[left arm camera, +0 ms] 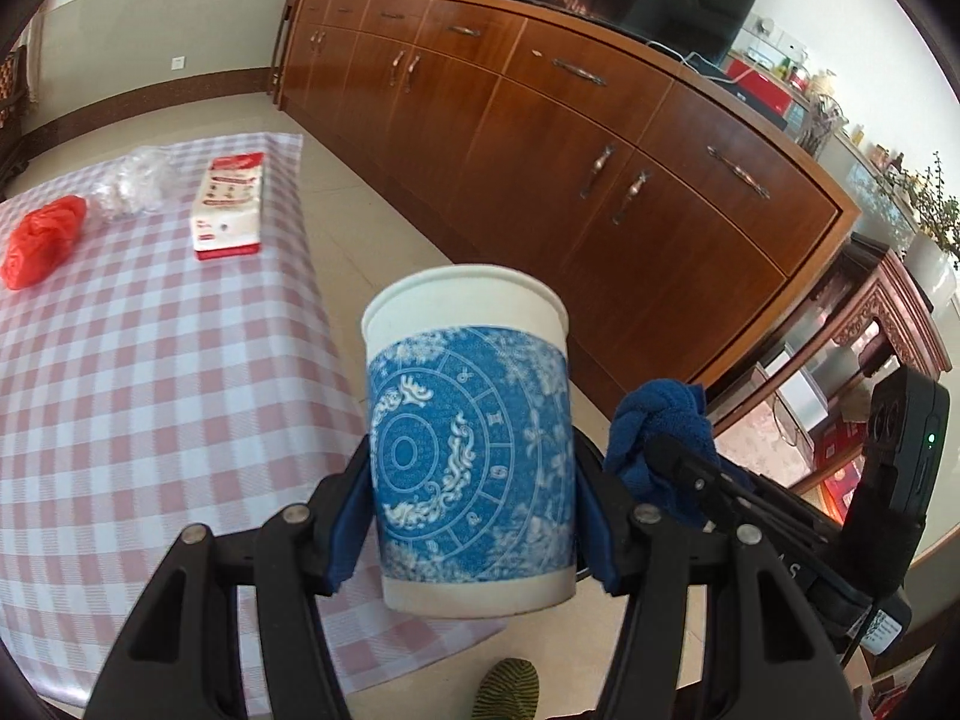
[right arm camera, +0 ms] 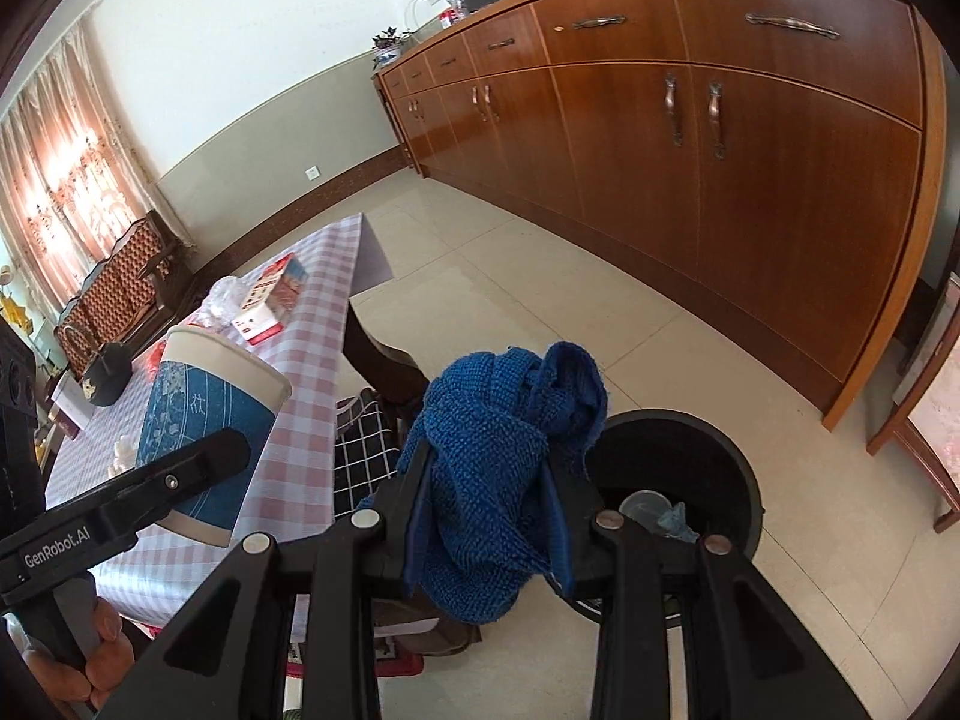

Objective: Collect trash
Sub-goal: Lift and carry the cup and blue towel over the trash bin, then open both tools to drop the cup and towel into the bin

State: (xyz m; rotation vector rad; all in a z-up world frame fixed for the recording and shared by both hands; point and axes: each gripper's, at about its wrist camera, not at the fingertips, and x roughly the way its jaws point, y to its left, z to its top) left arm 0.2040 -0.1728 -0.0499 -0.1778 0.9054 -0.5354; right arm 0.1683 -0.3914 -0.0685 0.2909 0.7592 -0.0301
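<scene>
Two handheld grippers carry rubbish away from a surface [left arm camera: 150, 360] covered with a pink-and-white checked cloth, toward a round black bin [right arm camera: 729, 456] standing on the pale tiled floor just ahead of the right gripper. The left gripper [left arm camera: 474, 516] has its jaws closed on a white paper cup with a blue patterned band [left arm camera: 471, 450], held upright by its lower half and lifted clear of the surface's edge. The right gripper [right arm camera: 489, 516] has its jaws narrowed on a crumpled dark blue knitted cloth [right arm camera: 504, 456], which bulges above and below the pads. In the right wrist view the bin's open mouth shows partly behind the cloth, with some grey and pale items already lying inside. Still on the surface, well apart from the grippers, lie a crumpled red plastic bag [left arm camera: 42, 240], a clear crumpled plastic wrapper [left arm camera: 129, 183] and a red-and-white carton [left arm camera: 228, 204]. The step in hand appears to be the carry to the bin. The next move likely calls for bringing each held item over the bin's opening, then widening the jaws so it drops inside; the cup should stay upright until it is above the rim, in case anything remains in it.
</scene>
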